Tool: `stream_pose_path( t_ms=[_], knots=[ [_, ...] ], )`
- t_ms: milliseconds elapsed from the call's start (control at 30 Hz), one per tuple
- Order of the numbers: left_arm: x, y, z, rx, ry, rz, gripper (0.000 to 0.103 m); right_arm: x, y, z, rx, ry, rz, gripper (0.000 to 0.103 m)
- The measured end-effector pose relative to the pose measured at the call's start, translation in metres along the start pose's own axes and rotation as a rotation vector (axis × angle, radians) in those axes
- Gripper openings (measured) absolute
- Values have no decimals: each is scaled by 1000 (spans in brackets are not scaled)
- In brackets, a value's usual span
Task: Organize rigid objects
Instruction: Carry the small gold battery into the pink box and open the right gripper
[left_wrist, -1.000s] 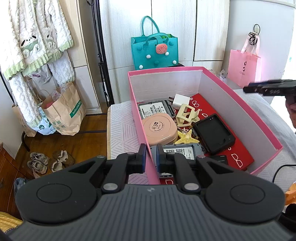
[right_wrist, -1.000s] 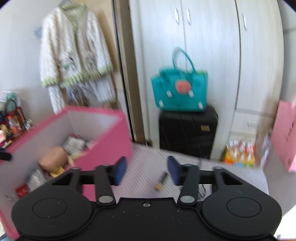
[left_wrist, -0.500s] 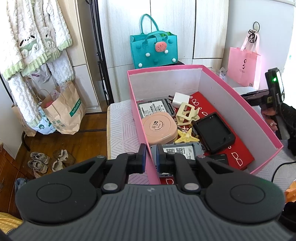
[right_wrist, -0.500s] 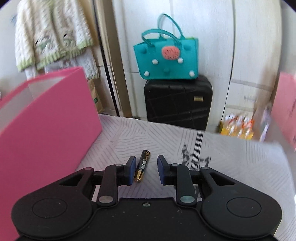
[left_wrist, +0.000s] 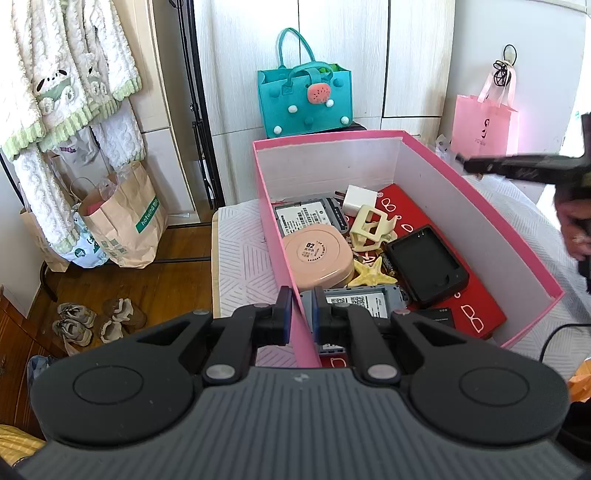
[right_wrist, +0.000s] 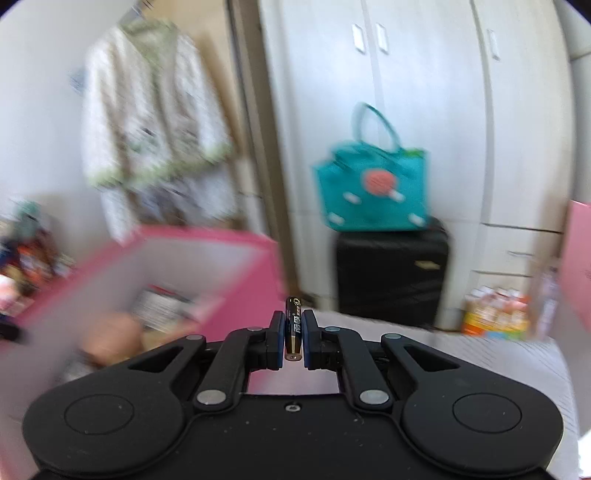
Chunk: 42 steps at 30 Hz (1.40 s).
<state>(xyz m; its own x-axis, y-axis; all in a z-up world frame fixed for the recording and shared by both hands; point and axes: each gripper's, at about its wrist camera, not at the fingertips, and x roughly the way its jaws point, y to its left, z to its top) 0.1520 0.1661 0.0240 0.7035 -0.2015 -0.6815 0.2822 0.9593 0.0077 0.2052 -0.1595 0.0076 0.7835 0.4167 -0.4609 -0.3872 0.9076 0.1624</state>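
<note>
Left wrist view: the left gripper (left_wrist: 301, 310) is clenching the near wall of the open pink cardboard box (left_wrist: 532, 266), one pad outside and one inside. Lying inside the box: a round peach plastic case (left_wrist: 317, 256) at 9 o'clock, a cream plastic clip (left_wrist: 371, 227) at centre, a yellow starfish-shaped piece (left_wrist: 373, 273) beside the case, a black rectangular charger cradle (left_wrist: 426, 264) at 3 o'clock, a white plug adapter (left_wrist: 356, 197) at 12 o'clock, and a grey labelled hard drive (left_wrist: 308, 218) at 11 o'clock.

Right wrist view, blurred: the right gripper (right_wrist: 293, 338) jaws are closing, pads pressing on a black-and-gold cylindrical battery (right_wrist: 293, 328), which is standing on end in the air between them. The box is showing at 9 o'clock, a teal felt handbag (right_wrist: 373, 195) at 1 o'clock.
</note>
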Motion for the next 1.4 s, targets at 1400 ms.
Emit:
stream_pose_path(
  t_ms=[1400],
  knots=[
    [-52, -44, 10, -7, -47, 53, 15, -79, 75, -12, -77, 21, 198, 38]
  ],
)
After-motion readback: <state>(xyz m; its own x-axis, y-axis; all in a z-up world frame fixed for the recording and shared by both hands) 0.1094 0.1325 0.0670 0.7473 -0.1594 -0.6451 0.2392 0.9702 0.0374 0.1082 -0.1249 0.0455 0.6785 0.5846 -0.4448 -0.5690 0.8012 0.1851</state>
